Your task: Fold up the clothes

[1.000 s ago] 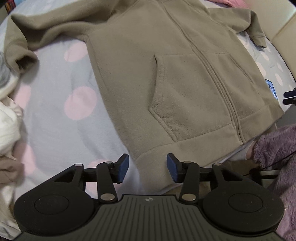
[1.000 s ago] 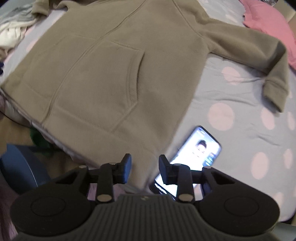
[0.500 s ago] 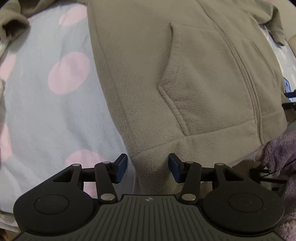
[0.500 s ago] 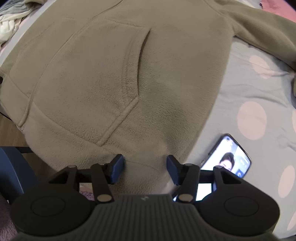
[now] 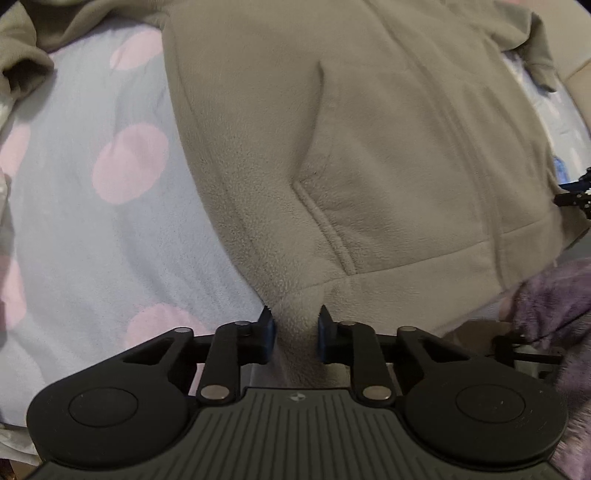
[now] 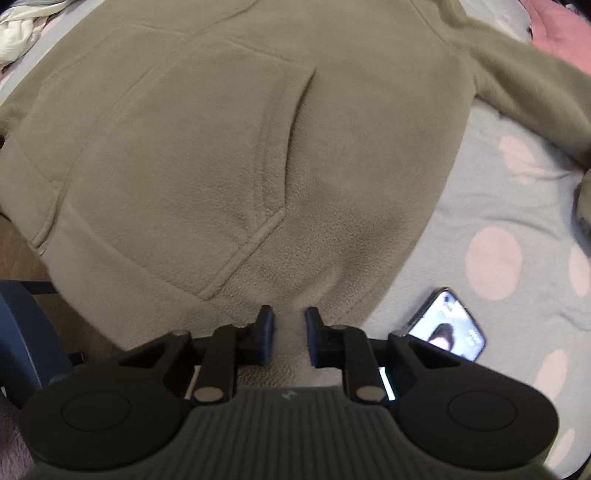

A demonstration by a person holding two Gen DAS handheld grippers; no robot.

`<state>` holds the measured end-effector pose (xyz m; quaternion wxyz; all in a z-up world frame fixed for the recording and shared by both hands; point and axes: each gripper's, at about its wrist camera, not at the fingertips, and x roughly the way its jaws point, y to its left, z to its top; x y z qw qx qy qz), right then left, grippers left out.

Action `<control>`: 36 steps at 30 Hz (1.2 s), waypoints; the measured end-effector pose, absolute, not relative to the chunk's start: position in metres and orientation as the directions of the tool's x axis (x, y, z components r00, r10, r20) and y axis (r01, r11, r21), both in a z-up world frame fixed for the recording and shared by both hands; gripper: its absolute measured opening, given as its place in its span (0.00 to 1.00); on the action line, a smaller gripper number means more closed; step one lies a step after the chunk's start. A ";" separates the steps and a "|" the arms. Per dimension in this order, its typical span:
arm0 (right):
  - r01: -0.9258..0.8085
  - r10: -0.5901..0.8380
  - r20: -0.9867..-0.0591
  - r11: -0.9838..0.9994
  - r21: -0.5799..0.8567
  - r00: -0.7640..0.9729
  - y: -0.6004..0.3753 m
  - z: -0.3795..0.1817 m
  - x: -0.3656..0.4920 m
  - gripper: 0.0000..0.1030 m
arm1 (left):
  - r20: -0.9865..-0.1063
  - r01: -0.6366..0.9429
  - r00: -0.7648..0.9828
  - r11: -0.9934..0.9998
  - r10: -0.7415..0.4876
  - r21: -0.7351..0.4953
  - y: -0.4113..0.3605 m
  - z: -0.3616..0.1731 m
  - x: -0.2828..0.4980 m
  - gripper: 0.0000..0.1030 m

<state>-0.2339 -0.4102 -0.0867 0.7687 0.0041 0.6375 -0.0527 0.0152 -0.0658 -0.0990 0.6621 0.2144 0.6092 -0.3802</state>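
Both closing on hem fleece: left gripper (image 5: 293, 328) and right gripper (image 6: 289, 326), pinching olive fleece jacket (image 5: 369, 147). Spread flat on dotted bed sheet (image 5: 92, 240), phone (image 6: 448, 325) beside hem.

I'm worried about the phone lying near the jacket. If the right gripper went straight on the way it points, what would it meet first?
The jacket's hem, not the phone, which lies off to the side. The right gripper is closing with the fleece already bunched between its fingers.

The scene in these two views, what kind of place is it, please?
Probably a bedroom: a fleece hoodie lies spread on a polka-dot bedsheet, a phone lies on the sheet, and other clothes are heaped nearby.
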 end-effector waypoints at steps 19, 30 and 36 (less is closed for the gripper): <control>-0.179 -0.079 -0.991 0.979 -0.098 0.111 -0.345 0.018 -0.270 0.15 | -0.966 0.837 -0.070 0.512 -0.249 -0.193 -0.043 -0.005 -0.011 0.12; -0.114 -0.047 -0.996 0.992 -0.056 0.078 -0.349 -0.046 -0.265 0.22 | -0.974 0.801 -0.135 0.558 -0.182 -0.215 -0.042 -0.055 0.003 0.28; -0.059 -0.064 -0.980 0.995 -0.077 0.189 -0.378 -0.026 -0.240 0.36 | -0.962 0.766 -0.014 0.615 -0.271 -0.185 -0.030 -0.016 0.037 0.41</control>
